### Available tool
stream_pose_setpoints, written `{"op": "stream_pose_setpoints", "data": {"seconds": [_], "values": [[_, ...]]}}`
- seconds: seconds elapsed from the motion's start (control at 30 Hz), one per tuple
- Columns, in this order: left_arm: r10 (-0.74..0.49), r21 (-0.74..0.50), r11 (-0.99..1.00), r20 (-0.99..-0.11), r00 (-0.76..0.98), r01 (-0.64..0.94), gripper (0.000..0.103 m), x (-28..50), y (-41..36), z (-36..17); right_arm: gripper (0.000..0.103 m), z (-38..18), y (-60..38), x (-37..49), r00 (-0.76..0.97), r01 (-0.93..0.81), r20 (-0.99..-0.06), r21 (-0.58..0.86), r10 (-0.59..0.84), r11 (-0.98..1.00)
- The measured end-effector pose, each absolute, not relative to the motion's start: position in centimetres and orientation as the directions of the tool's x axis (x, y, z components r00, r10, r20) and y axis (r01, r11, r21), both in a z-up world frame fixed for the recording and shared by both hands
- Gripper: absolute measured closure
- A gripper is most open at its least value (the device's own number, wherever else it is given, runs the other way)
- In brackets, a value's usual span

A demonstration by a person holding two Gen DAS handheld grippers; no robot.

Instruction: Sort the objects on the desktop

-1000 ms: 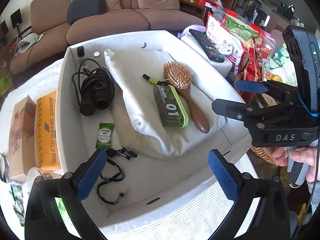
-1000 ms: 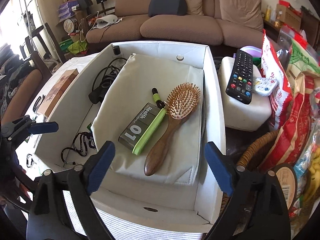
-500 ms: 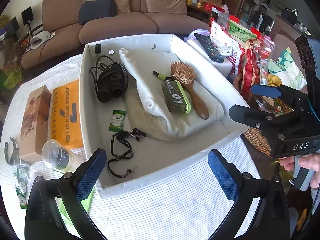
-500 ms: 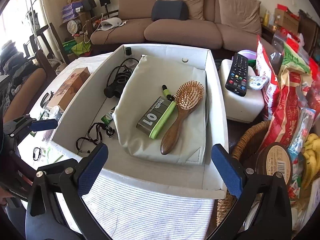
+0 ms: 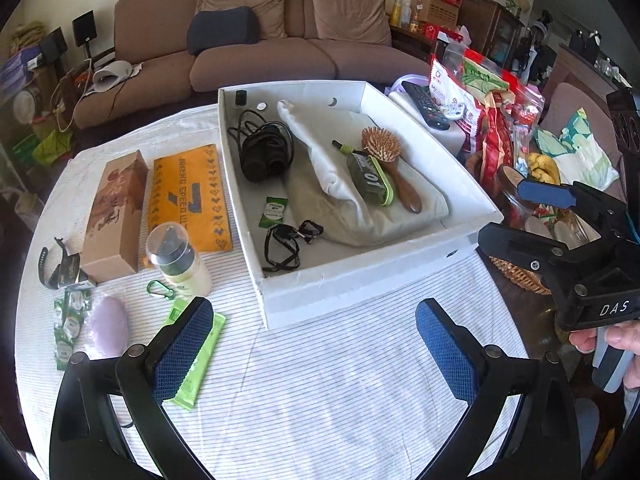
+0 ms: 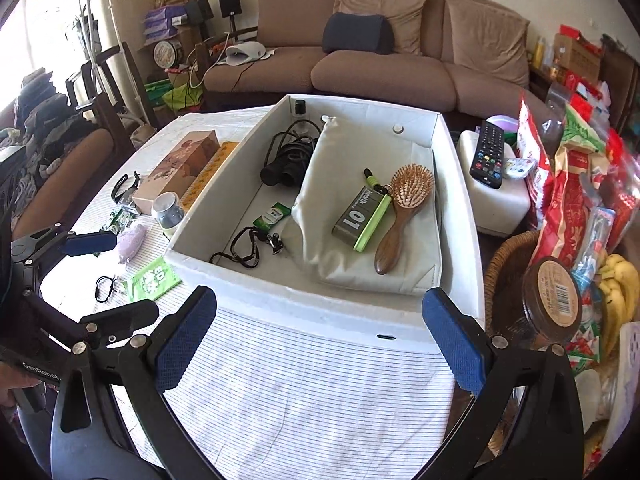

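Striped tablecloth (image 5: 320,380) still has boxes (image 5: 116,216), a bottle (image 5: 180,258) and packets (image 5: 198,360) left outside the half-filled bin (image 5: 360,288), both grippers (image 5: 314,354) (image 6: 316,334) wide apart, empty.

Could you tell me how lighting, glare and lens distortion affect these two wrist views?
Left wrist view: fisheye bends the white box edges, corners vignette black, and soft glare washes the striped tablecloth in the foreground. Right wrist view: the window at upper left is blown out, yet the hairbrush stays sharp and evenly lit; the gripper frame at the bottom looks dark, with little surface detail.
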State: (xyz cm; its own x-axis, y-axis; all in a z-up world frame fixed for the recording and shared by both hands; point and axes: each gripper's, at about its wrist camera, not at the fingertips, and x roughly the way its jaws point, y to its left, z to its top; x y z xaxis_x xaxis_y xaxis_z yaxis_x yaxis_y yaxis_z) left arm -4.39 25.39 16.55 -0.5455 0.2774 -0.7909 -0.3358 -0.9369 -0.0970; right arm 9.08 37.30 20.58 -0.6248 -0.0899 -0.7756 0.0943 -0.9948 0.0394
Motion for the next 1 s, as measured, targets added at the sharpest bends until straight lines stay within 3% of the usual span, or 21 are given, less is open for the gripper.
{"op": "stream_pose_setpoints", "data": {"seconds": [0.23,0.5,0.7,1.0], "values": [[0.279,-0.124,-0.947,-0.772,-0.571,-0.295,0.0,-0.8,19.7,16.2,0.0,20.7,33.1,11.8,-0.639,0.137,-0.755,0.079,-0.149,-0.987],[0.198,-0.105,-0.977,-0.769,-0.607,-0.186,0.0,1.9,9.9,13.8,0.0,19.8,26.5,13.7,-0.647,0.219,-0.733,0.083,-0.208,-0.972],[0.113,-0.124,-0.992,-0.757,-0.644,-0.028,0.0,1.7,0.9,11.6,0.0,18.6,20.7,14.5,-0.665,0.286,-0.713,0.032,-0.222,-0.958],[0.089,-0.181,-0.98,-0.763,-0.64,0.08,0.0,-1.3,-8.1,7.0,0.0,16.1,13.2,12.0,-0.618,0.381,-0.7,0.13,-0.357,-0.915]]}}
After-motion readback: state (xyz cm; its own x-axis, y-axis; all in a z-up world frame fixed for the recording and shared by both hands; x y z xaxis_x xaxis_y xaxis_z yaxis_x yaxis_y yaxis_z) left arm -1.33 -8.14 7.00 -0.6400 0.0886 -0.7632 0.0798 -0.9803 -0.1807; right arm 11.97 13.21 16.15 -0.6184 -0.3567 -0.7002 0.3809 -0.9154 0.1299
